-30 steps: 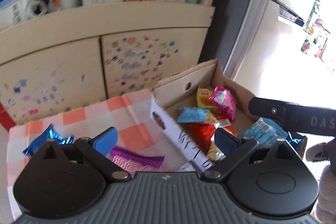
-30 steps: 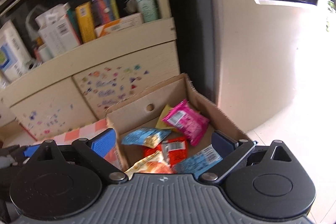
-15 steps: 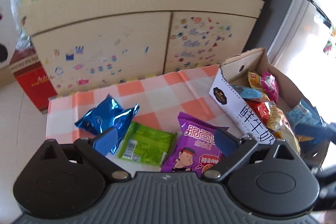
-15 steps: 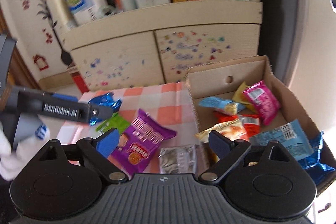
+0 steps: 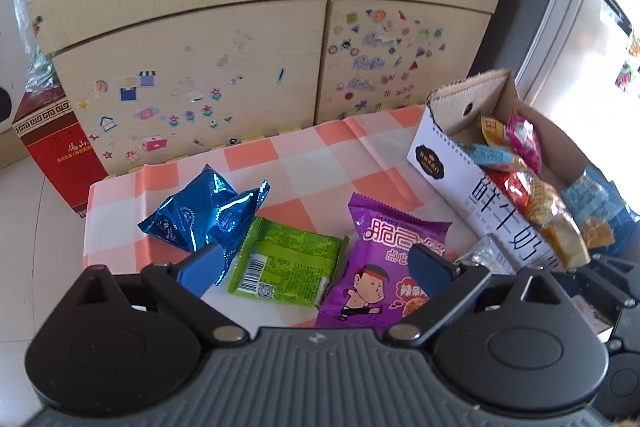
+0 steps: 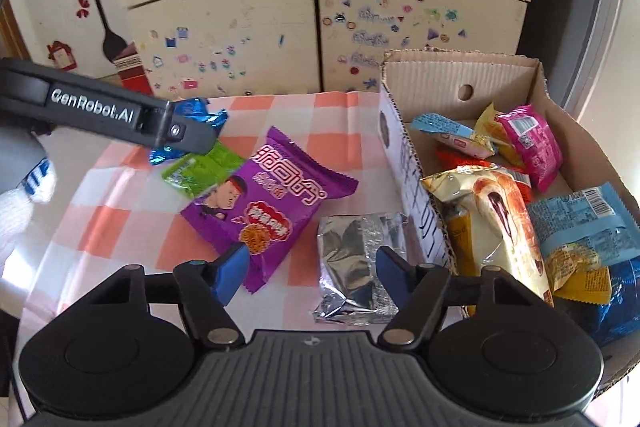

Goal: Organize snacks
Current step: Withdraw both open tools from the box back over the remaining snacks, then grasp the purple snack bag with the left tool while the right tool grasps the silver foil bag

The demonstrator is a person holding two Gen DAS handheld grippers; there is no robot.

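1. "GenRobot.AI" is printed on the left hand-held gripper (image 6: 208, 143), jaws apart over the green packet (image 5: 286, 267).
2. Right hand-held gripper (image 6: 310, 275), jaws just narrowing, ungripped, now above the silver packet (image 6: 354, 267) beside the cardboard box (image 6: 460, 75).

An orange-and-white checked cloth (image 6: 132, 227) is spread over the bench. On it are seen a shiny blue foil packet (image 5: 200, 215), a green plastic packet (image 5: 288, 263) printed with a white barcode, a purple packet (image 6: 268, 203) bearing a cartoon figure, and a crinkled silver foil packet (image 6: 356, 263). The brown cardboard box (image 6: 460, 79) is white with black lettering outside; pink, light blue, yellow and red wrappers are held inside.
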